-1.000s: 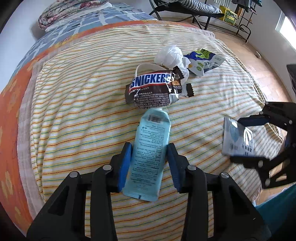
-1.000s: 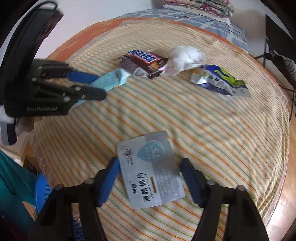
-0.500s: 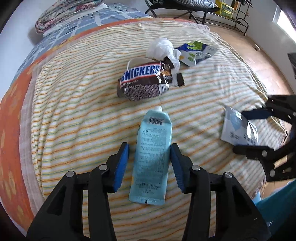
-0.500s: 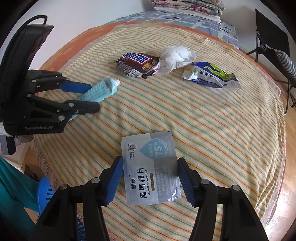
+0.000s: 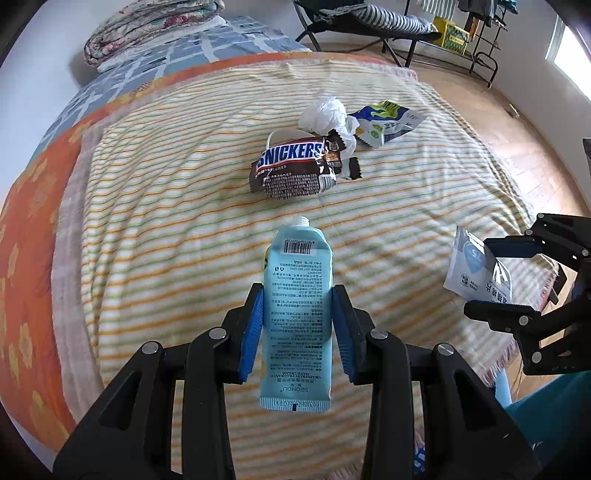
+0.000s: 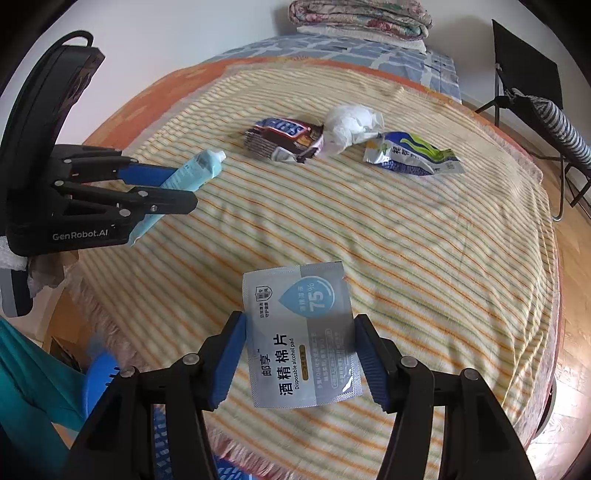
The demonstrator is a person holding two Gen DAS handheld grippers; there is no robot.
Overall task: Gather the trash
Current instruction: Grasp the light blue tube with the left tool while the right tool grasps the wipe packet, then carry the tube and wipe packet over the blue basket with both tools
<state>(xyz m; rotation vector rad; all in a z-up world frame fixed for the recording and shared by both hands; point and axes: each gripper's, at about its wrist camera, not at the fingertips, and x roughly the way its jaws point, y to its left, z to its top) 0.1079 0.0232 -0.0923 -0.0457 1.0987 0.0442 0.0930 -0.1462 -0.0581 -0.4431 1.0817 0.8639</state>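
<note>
- Left wrist view: the left gripper [image 5: 297, 325] is seen pointing steeply down, its jaws closing, with both blue pads [image 5: 252, 334] pressed against the sides of a pale blue hand cream tube [image 5: 297, 314].
- The tube is held lifted above the striped bedspread [image 5: 166, 229]; its white threaded neck points away from the camera and its crimped end hangs toward the lens.
- Beyond the tube, a crumpled Snickers wrapper [image 5: 295, 168] is noted lying on the bedspread.
- A wad of white tissue [image 5: 327, 116] is seen touching the wrapper's far right corner, and a blue and green snack packet [image 5: 386, 123] lies just beside the tissue.
- Right wrist view: the right gripper [image 6: 301, 363] is clamped on a grey alcohol pad sachet [image 6: 301, 339], one blue pad against each side edge.
- The sachet is held flat-on to the camera, clear of the bedspread, near the fringed front edge.
- The left gripper and its tube are visible at the left of this view, well apart from the right gripper.
- A folded floral quilt [image 6: 360, 16] is recorded on the far end of the bed.
- A blue basket [image 6: 99, 380] is partly seen below the bed edge at lower left; its contents cannot be told.
</note>
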